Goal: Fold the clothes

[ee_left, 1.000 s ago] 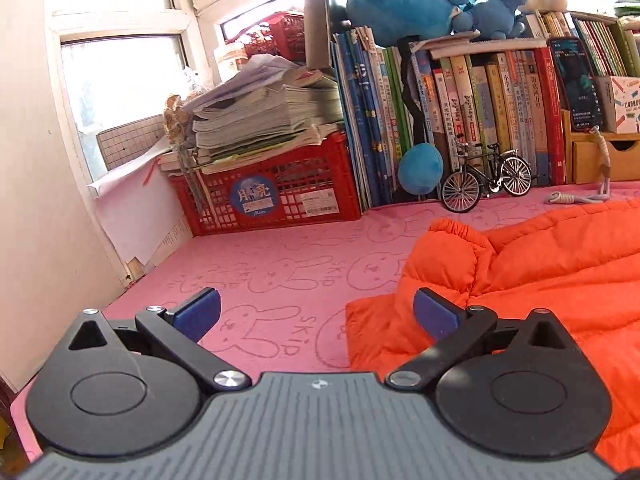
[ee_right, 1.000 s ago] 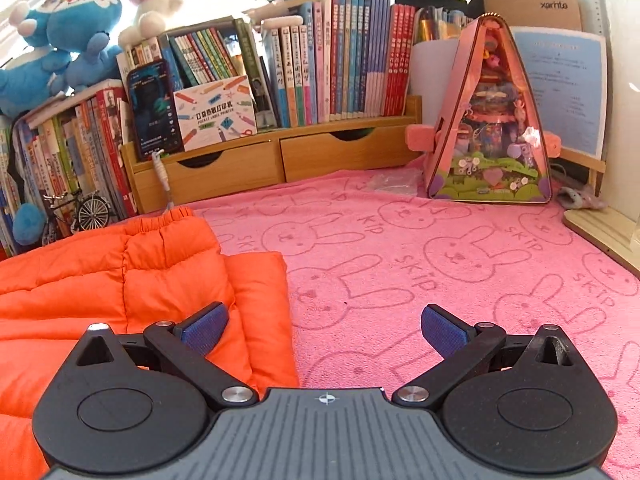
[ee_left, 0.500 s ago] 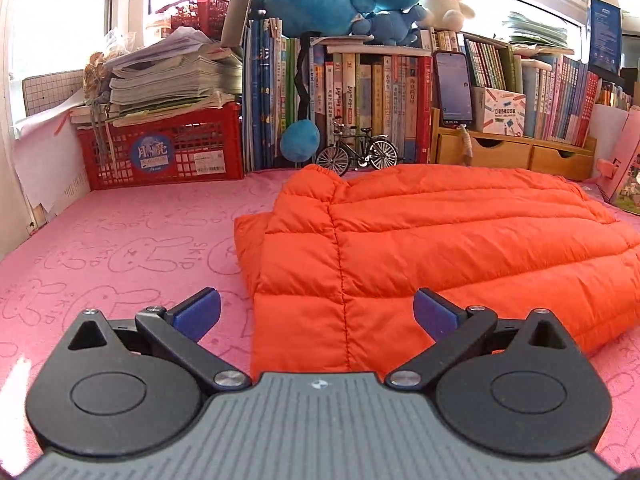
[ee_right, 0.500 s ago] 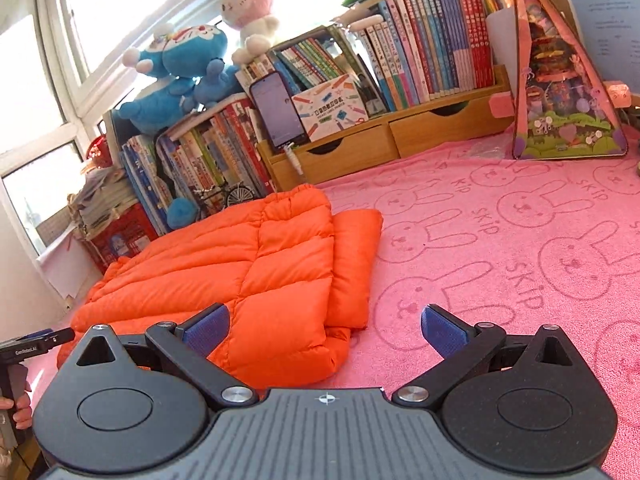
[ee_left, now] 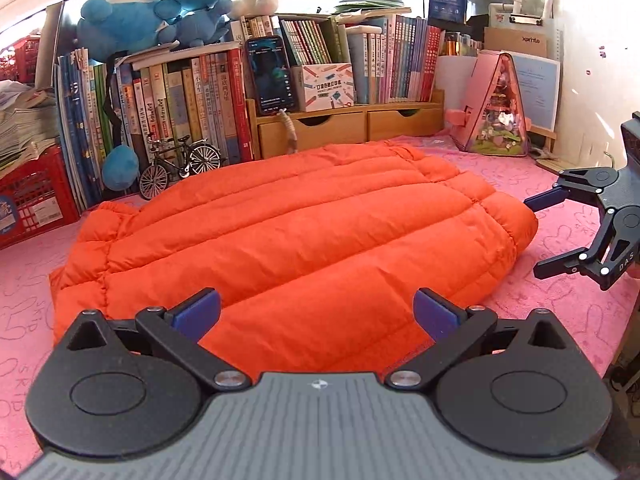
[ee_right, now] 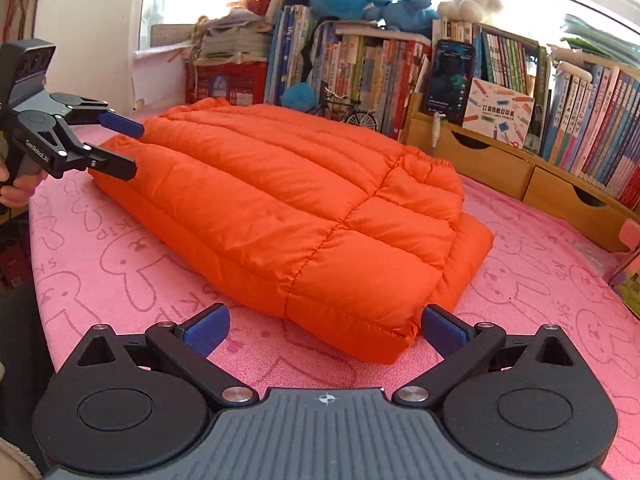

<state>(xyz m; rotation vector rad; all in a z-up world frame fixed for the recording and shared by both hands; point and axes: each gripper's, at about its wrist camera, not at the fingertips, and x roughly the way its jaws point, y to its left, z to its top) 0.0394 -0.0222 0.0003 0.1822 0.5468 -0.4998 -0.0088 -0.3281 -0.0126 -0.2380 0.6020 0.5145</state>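
An orange puffer jacket (ee_left: 288, 232) lies folded in a thick pad on the pink rabbit-print cloth (ee_left: 28, 272); the right wrist view shows the jacket (ee_right: 304, 208) end-on. My left gripper (ee_left: 316, 312) hovers open over the jacket's near edge, nothing between its blue pads. My right gripper (ee_right: 324, 328) is open too, just short of the jacket's near corner. Each gripper appears in the other's view: the right gripper (ee_left: 538, 236) off the jacket's right end, the left gripper (ee_right: 128, 148) at its far left end, both apart from the fabric.
Books (ee_left: 180, 108), wooden drawers (ee_left: 348, 128), a phone (ee_left: 272, 76), a toy bicycle (ee_left: 180, 168), plush toys (ee_left: 156, 12) and a red crate (ee_left: 28, 204) line the back. A pink triangular toy house (ee_left: 496, 108) stands right. A hand (ee_right: 16, 192) holds the left gripper.
Both grippers pulled back from the jacket and swung around, so the whole folded jacket now shows and each gripper sees the other. Both stayed open.
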